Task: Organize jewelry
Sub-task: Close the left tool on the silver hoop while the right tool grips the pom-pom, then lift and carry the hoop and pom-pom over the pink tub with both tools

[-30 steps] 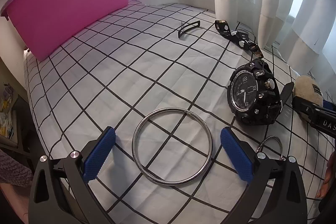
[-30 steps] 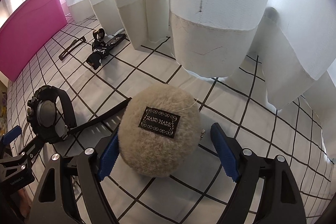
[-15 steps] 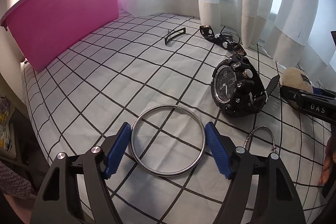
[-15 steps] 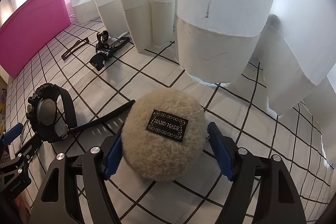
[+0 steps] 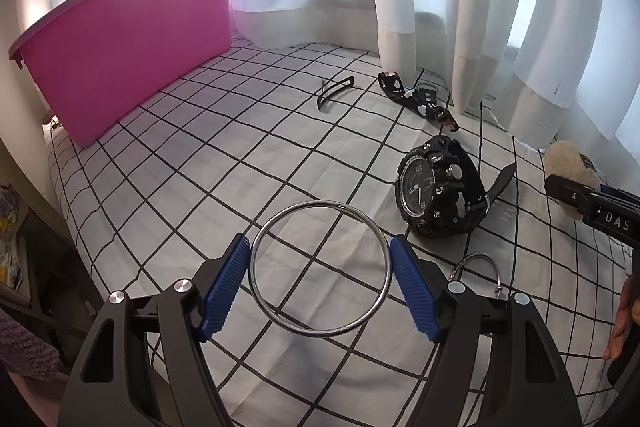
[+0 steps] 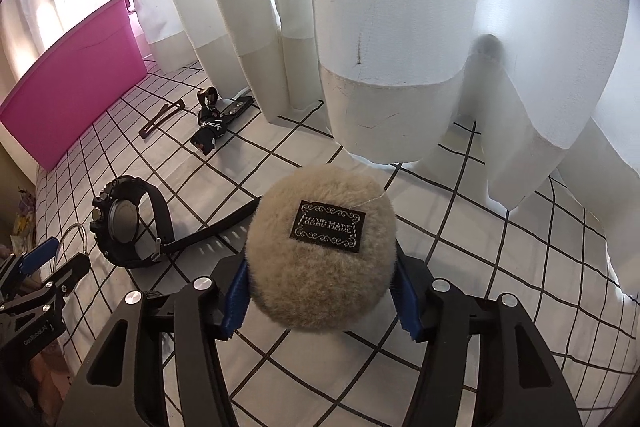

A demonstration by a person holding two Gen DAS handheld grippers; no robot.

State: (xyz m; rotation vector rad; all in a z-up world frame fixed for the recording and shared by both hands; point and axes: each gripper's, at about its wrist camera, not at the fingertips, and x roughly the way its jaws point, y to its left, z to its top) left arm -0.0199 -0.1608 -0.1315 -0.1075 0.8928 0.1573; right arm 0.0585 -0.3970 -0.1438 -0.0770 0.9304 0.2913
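Note:
In the left wrist view my left gripper (image 5: 320,283) has its blue pads against both sides of a large silver bangle (image 5: 320,269) and holds it. In the right wrist view my right gripper (image 6: 320,291) is shut on a beige fluffy pom-pom (image 6: 320,251) with a black "HAND MADE" label. The pom-pom also shows at the right edge of the left wrist view (image 5: 570,163). A black wristwatch (image 5: 436,193) lies on the checked cloth (image 5: 200,167) between both grippers. It also shows in the right wrist view (image 6: 128,223).
A pink tub (image 5: 128,55) stands at the back left. A black hair clip (image 5: 336,91) and a black strap (image 5: 416,103) lie near the white curtains (image 5: 460,7). A small wire ring (image 5: 480,269) lies by my left gripper's right finger.
Both grippers have closed: the left one onto the bangle, the right one onto the pom-pom. Both have risen a little, with the views tilting up.

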